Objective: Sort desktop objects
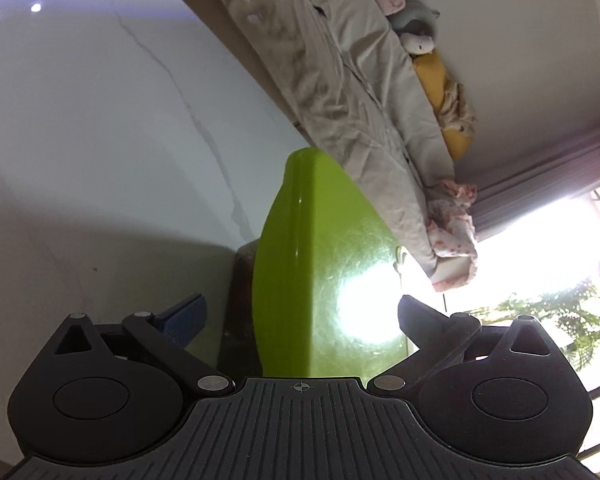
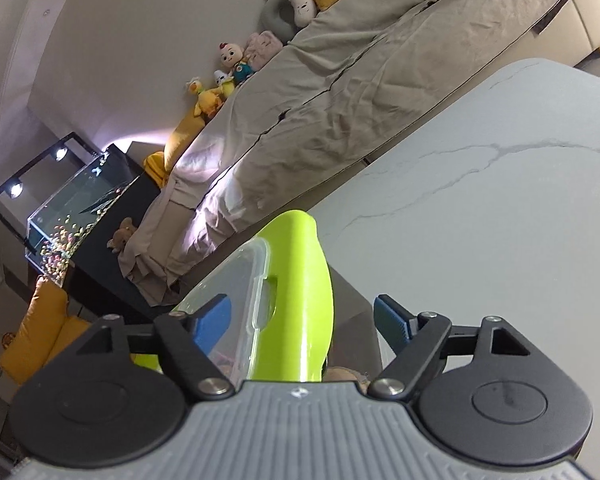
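Green lidded box [image 1: 320, 264] is seen between wide-spread jaws of left gripper [image 1: 300, 312], ungripped; right gripper [image 2: 304, 320] jaws parted around box edge, pads clear, over marble surface [image 2: 480, 208].

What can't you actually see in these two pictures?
- Left wrist view: window glare washes out part of the green lid.
- Right wrist view: the clear box's contents sit behind the right gripper, only a blur.
- Both views: the table is cut off by edges.
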A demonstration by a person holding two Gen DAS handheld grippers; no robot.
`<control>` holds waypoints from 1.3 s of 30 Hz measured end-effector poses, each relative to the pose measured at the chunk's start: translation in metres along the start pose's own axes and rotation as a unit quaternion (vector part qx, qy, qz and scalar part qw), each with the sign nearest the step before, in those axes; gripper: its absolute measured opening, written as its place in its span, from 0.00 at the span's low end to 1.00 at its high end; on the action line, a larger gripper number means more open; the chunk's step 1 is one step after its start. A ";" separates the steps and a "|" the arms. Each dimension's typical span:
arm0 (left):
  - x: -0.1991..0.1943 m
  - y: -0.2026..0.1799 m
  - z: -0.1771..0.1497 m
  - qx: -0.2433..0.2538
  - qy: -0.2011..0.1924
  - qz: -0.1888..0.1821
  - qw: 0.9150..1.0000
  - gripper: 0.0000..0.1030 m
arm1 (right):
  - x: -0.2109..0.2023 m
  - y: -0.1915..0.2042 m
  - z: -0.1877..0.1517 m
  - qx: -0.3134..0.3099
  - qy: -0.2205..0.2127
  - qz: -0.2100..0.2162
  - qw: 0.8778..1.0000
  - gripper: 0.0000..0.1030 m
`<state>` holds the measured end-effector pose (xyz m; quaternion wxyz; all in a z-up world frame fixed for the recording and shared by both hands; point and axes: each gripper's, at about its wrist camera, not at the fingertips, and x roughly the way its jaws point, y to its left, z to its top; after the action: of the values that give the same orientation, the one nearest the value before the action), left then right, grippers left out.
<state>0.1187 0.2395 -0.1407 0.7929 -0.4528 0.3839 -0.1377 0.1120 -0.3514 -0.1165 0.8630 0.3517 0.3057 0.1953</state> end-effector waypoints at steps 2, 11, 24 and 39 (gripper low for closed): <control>0.011 0.002 -0.001 -0.003 -0.004 0.012 1.000 1.00 | 0.013 -0.005 0.002 0.015 0.012 0.011 1.000 0.63; 0.045 -0.057 0.017 0.133 -0.030 0.093 0.986 0.86 | 0.024 -0.019 0.000 0.084 0.020 0.043 0.995 0.51; 0.059 -0.109 0.038 0.162 -0.027 0.070 0.984 0.77 | 0.006 -0.024 0.031 0.078 -0.029 0.046 0.995 0.50; 0.044 -0.094 0.048 0.147 -0.036 0.101 0.983 0.79 | 0.022 -0.020 0.019 0.067 -0.015 0.012 0.998 0.51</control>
<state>0.1952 0.1919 -0.0711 0.8741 -0.2944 0.3744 -0.0952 0.1433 -0.3622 -0.1288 0.8395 0.4149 0.3010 0.1800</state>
